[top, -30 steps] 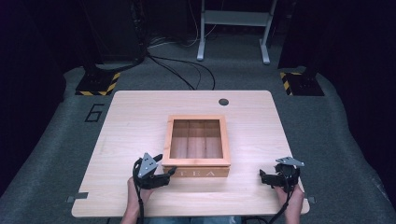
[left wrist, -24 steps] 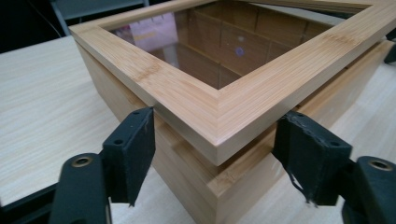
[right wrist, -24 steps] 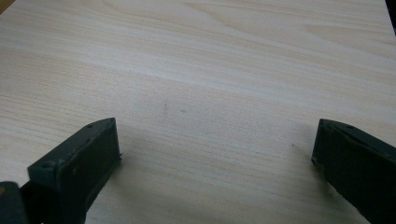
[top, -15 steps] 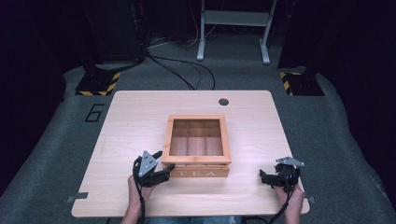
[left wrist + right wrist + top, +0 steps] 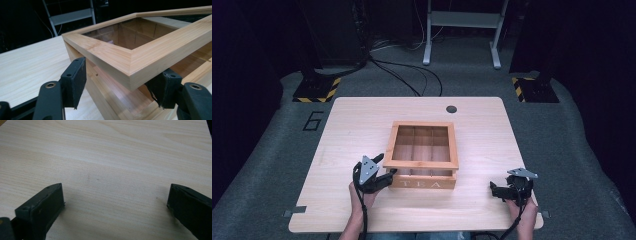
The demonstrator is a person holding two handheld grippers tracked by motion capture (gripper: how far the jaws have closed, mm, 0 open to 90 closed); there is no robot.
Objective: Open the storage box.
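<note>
Tea box [image 5: 422,157] mid-table [image 5: 362,120], left tool [image 5: 387,178] at its near-left corner.

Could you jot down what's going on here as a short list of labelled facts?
Setting: pale wooden table, dark room
Main thing: wooden tea box, glass-paned lid slightly raised
Left claw: at the box's near left corner, jaws just been closing, lid corner between them, pads not yet pressing
Right claw: open, apart from box, above bare table

The wooden tea box [image 5: 424,182] reads "TEA" on its front panel; a "6" [image 5: 313,120] marks the grey floor mat.
</note>
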